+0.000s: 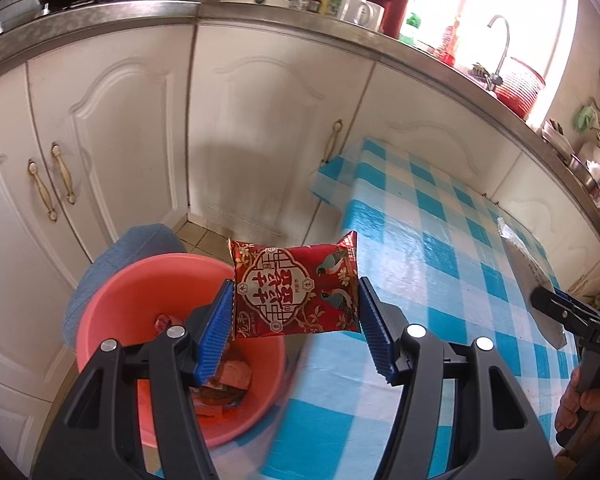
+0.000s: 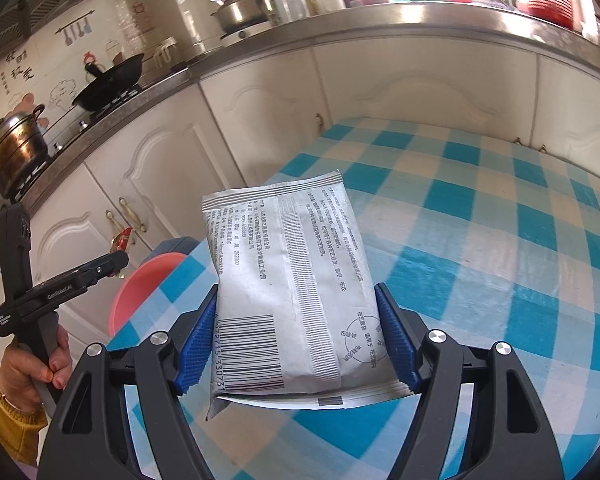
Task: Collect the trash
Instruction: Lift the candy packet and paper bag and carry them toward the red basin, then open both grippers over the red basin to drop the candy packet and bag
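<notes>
Trash is gripped in both grippers: a red snack packet (image 1: 296, 290) is clamped by the left gripper (image 1: 296, 320), apparently above the pink bucket (image 1: 112, 304). A grey pouch (image 2: 292, 292) is pinched by the right gripper (image 2: 296, 344) over the checked table (image 2: 480, 240).

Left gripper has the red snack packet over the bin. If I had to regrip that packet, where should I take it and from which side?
Keep to the red snack packet by its two short crimped ends, as the left gripper does now, coming from its lower long edge. It looks flat and thin, so the pads probably hold best at the stiffer seams. The pink bin sits below and left.
</notes>
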The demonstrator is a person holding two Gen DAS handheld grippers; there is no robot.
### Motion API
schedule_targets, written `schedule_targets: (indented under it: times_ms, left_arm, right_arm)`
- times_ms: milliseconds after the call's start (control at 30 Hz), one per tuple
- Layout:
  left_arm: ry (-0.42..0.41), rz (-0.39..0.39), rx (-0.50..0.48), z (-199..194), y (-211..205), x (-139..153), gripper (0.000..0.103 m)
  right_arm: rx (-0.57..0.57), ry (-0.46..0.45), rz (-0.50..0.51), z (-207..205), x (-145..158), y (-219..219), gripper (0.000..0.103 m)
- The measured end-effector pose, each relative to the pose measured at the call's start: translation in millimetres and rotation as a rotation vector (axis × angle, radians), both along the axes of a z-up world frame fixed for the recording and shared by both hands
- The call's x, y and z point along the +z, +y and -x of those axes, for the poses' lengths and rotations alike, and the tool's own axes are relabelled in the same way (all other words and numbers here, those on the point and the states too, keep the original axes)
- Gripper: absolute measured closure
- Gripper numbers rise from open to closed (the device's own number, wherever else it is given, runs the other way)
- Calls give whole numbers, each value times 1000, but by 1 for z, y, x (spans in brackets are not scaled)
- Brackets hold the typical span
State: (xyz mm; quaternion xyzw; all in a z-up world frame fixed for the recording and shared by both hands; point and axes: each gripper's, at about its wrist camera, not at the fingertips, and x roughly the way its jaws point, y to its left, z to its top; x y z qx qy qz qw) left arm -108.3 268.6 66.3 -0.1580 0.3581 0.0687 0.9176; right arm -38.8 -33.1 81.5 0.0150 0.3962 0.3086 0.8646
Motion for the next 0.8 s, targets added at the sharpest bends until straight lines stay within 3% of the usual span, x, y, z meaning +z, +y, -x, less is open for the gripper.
schedule_targets:
  times_ms: [400,800]
  left_arm:
    - [14,62,135,19,59,-21,42]
    - [62,125,220,33,97,-51,42]
  right_arm:
    - [211,-44,105,15,10,104,29]
    - [417,-28,237,26,-15,205,29]
